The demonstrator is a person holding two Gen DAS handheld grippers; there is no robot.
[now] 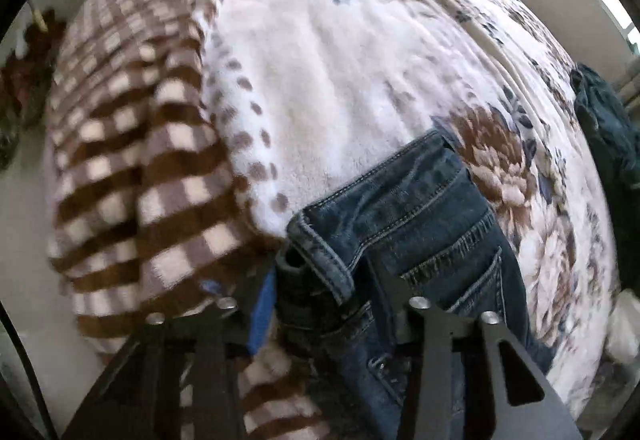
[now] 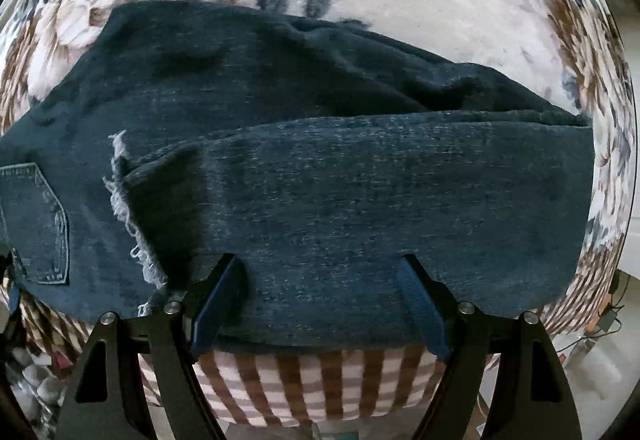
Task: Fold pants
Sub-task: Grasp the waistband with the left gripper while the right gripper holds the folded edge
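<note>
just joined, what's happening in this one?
A person with a handheld gripper in each hand is folding a pair of dark jeans on a bed covered by a floral blanket. The left gripper has the waistband between its fingers. The right gripper is open, fingers down over the doubled-over leg near the blanket's checked edge. The fold isn't finished.

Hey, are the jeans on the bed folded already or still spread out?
Partly folded. In the right wrist view the jeans have one leg doubled over, its frayed hem lying near the back pocket. They are not yet a compact stack.
</note>
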